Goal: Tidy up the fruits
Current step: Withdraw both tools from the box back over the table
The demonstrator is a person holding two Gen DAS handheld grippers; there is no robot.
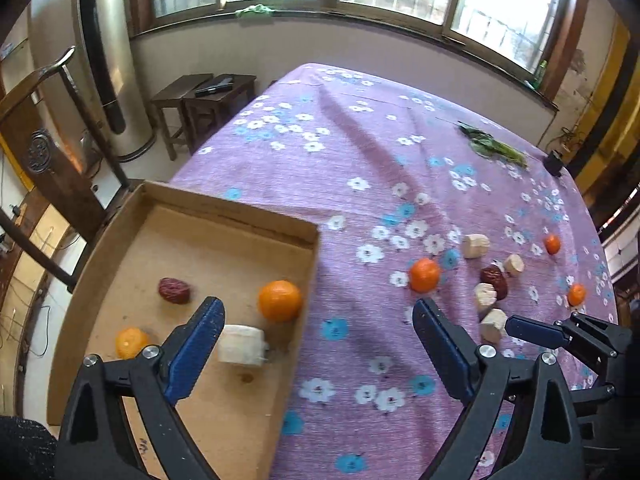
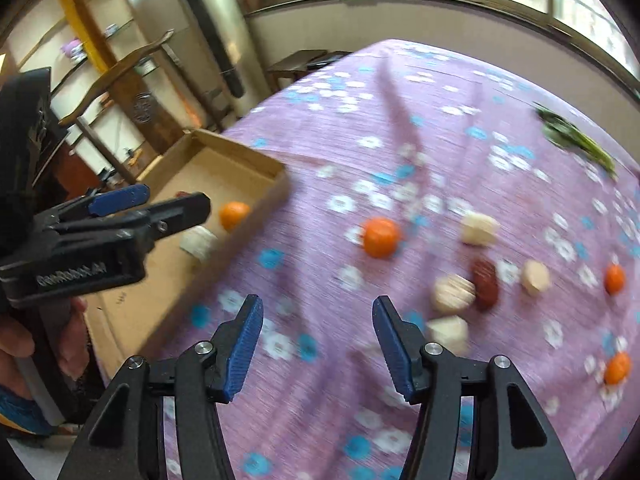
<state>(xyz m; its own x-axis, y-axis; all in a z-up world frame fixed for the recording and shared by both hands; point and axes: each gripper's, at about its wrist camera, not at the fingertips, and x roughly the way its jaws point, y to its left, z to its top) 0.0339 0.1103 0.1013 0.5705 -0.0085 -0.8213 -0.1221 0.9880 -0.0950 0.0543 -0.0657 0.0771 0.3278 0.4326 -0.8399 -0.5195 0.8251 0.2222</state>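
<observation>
A cardboard tray (image 1: 224,204) at the table's left edge holds two oranges (image 1: 279,301), a red date (image 1: 174,290) and a pale cut chunk (image 1: 241,343). My left gripper (image 1: 316,320) is open and empty over the tray's right wall. On the cloth to the right lie an orange (image 1: 425,275), a red date (image 1: 494,280), several pale chunks (image 1: 475,245) and two small oranges (image 1: 552,243). My right gripper (image 2: 318,316) is open and empty above the cloth, short of the orange (image 2: 381,237) and the chunks (image 2: 452,293). The tray also shows in the right wrist view (image 2: 240,152).
The table wears a purple flowered cloth (image 1: 360,152). Green leafy stalks (image 1: 494,145) and a small dark object (image 1: 554,162) lie at the far right. A wooden chair (image 1: 52,136), stools (image 1: 200,100) and a tall metal cylinder (image 1: 108,52) stand left of the table.
</observation>
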